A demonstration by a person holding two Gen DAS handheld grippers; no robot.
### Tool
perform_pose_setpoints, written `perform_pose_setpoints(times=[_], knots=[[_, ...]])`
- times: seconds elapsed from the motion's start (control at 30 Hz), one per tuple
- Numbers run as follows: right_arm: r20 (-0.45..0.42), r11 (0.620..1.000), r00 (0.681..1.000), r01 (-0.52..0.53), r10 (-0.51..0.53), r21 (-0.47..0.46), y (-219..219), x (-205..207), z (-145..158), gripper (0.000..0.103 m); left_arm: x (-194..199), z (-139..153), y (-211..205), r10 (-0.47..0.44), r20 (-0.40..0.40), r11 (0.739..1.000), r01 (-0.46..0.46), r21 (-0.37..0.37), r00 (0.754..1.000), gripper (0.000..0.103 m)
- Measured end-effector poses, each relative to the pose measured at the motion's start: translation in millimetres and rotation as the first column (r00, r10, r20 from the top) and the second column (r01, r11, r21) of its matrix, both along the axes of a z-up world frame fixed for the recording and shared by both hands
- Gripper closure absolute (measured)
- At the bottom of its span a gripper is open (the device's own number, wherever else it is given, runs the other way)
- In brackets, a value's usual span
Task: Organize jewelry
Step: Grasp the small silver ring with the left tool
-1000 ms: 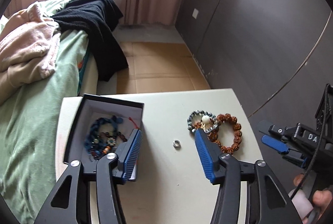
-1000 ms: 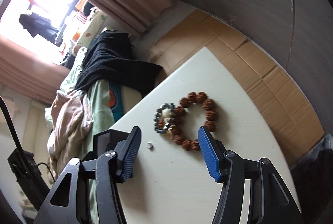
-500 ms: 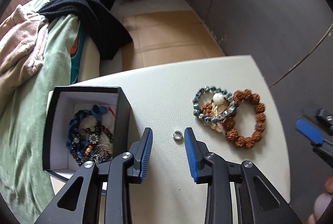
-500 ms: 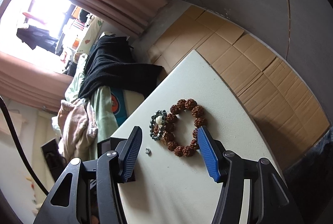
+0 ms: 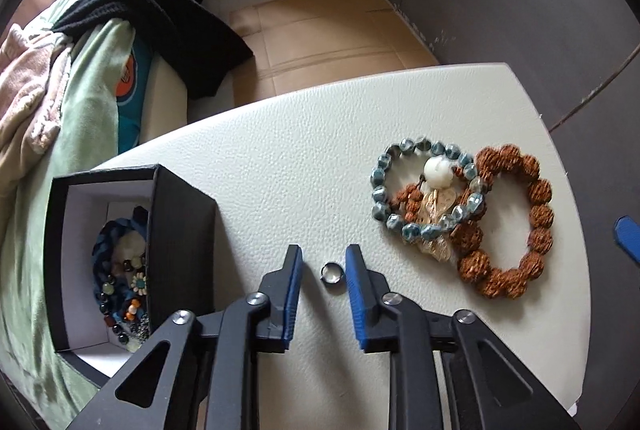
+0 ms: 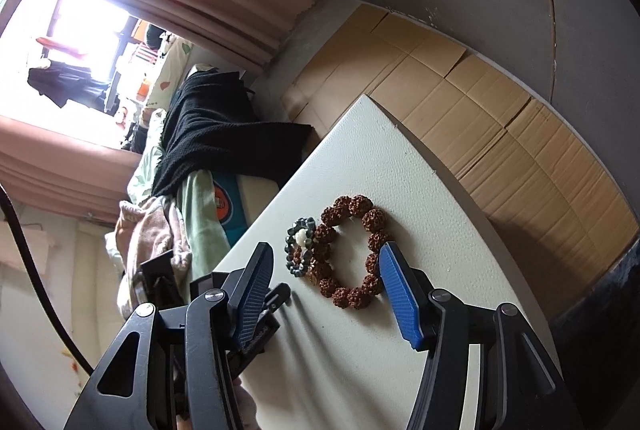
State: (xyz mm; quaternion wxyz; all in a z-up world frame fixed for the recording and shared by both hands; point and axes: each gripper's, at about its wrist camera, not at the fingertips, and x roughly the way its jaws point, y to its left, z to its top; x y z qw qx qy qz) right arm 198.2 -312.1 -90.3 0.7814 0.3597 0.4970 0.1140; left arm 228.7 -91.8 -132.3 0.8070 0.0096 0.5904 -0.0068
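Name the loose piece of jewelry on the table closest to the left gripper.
The small silver ring, lying between the left gripper's open fingers; both bead bracelets lie farther right.

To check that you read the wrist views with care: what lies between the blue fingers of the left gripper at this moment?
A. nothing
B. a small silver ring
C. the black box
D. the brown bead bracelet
B: in the left wrist view the small silver ring lies on the white table between the open fingers of the left gripper, not yet clamped; the brown bead bracelet lies apart.
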Motion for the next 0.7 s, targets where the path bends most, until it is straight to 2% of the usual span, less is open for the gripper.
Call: perform_pose_setpoints(times=[0.1,0.13,0.3,0.33,0.37,0.57,0.7], knots=[[-0.002,1.000,1.000,-0.007,0.007,-0.003,3.2,0.8,-0.4,0.045,-1.2,0.3,-0.2,0.008,0.001,1.000,-0.008,-0.014,1.000,0.086],[-0.003,1.000,1.000,-0.007,0.007,-0.006,4.2,1.5,-0.5,0.045,-1.8,0.4,-0.1,0.009,-0.004,1.000,-0.009,-0.018,1.000,0.092],[-0.004,1.000,1.000,-0.023,0.023,-0.017,12.8,2.2,-1.9,0.046,-6.8,3.3,4.9,0.012,-0.009,0.998,-0.013,-0.069,1.000,0.094],[-0.005,0.999,1.000,-0.028,0.028,-0.020,15.6,2.5,-2.5,0.046,-8.8,5.2,6.7,0.016,-0.002,0.997,-0.016,-0.080,1.000,0.102],[-0.006,0.999,0.999,-0.032,0.032,-0.022,18.1,2.9,-2.8,0.046,-11.9,8.9,9.6,0.023,0.009,0.995,-0.022,-0.096,1.000,0.103],[-0.004,0.997,0.998,-0.068,0.068,-0.040,37.4,6.6,-5.3,0.051,-25.9,21.6,23.0,0.065,0.059,0.983,-0.053,-0.175,0.996,0.103],[-0.011,0.995,0.997,-0.080,0.079,-0.057,45.0,8.6,-8.7,0.052,-25.1,24.8,18.0,0.030,0.079,0.990,-0.019,-0.137,0.996,0.103]])
